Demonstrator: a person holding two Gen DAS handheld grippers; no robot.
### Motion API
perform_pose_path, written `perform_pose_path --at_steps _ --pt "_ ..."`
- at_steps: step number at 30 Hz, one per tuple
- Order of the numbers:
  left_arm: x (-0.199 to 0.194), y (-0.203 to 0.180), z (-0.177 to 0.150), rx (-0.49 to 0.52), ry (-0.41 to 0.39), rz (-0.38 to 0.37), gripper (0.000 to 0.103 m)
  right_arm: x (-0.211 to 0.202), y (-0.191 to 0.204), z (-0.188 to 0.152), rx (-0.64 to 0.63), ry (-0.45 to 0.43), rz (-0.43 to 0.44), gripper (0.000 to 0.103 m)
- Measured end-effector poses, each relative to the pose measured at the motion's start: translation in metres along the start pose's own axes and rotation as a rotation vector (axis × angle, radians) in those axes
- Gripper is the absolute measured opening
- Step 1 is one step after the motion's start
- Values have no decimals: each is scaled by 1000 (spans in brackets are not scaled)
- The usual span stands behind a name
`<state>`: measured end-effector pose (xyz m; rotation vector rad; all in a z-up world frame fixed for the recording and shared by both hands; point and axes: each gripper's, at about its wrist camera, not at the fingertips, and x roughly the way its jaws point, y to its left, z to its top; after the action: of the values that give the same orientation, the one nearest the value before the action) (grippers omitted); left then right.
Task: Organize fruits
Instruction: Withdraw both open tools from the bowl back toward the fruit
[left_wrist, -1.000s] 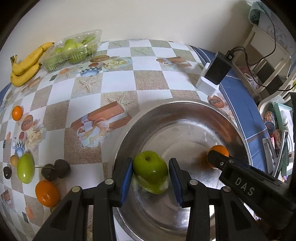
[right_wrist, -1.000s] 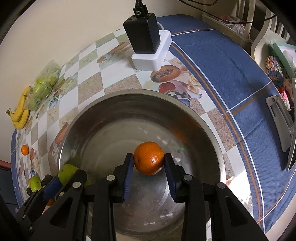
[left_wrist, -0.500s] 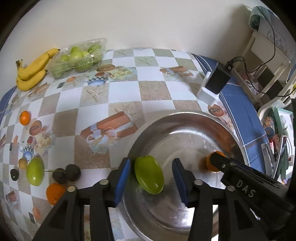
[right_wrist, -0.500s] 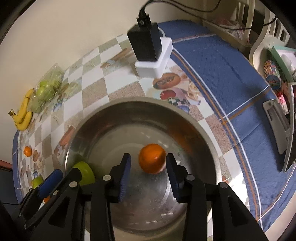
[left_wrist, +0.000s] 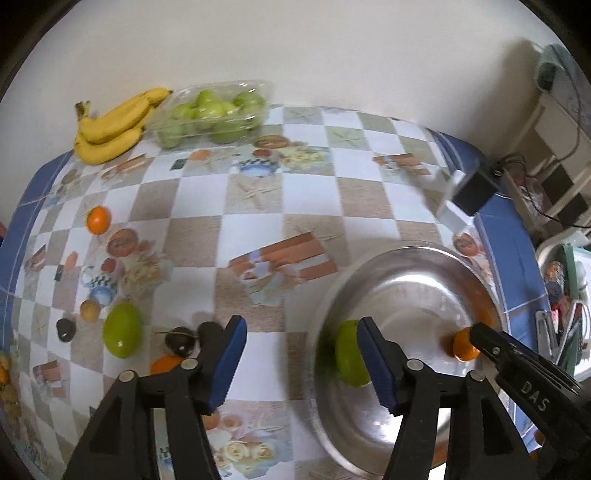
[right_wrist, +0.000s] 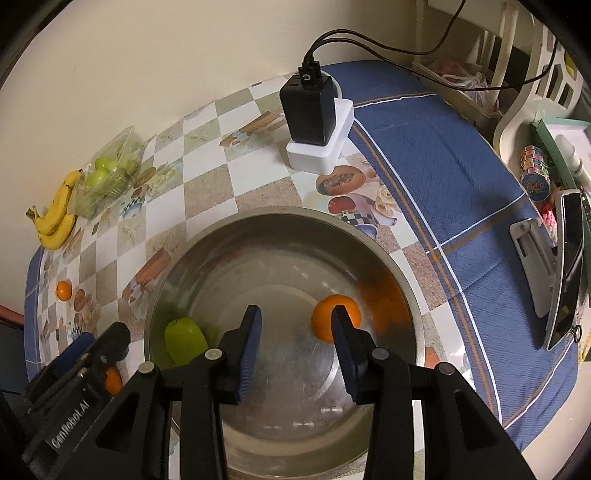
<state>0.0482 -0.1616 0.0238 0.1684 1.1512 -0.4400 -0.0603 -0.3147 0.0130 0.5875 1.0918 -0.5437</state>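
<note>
Both grippers have let go: green mango (left_wrist: 349, 354) and orange (right_wrist: 334, 322) lie in the steel bowl (right_wrist: 280, 225). Left gripper (left_wrist: 301, 360) jaws are opening, empty; right gripper (right_wrist: 295, 350) jaws part-open, empty. Several fruits (left_wrist: 122, 329) remain on the desk (left_wrist: 251, 206) at left.

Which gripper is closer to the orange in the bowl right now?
Right. The right gripper hangs over the steel bowl, one finger overlapping the orange. The left gripper, jaws opening, hangs over the bowl's opposite rim by the green fruit.
</note>
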Motion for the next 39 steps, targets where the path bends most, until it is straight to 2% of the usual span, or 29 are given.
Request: perform_pose_path --at_steps 1,2,4,6,11,18,20,39 --pt "1 3 0 -9 5 6 73 1 1 0 -6 4 -2 45" --pt "2 6 0 -20 9 13 79 2 1 -1 -9 6 -5 57" --pt "7 14 -1 -42 27 35 88 5 2 -1 -15 11 -15 67" --pt "13 22 -3 -66 41 68 96 9 3 -2 -25 21 -24 68" --pt "22 39 -7 -106 64 124 103 18 3 -5 -28 40 -22 83" --pt "25 56 -9 -145 73 127 103 20 4 -5 -36 38 -19 86" --pt "24 58 -9 -147 70 126 103 20 5 -4 -34 36 -17 97" --pt "8 101 -9 -206 37 141 103 13 20 -4 -44 -6 24 103"
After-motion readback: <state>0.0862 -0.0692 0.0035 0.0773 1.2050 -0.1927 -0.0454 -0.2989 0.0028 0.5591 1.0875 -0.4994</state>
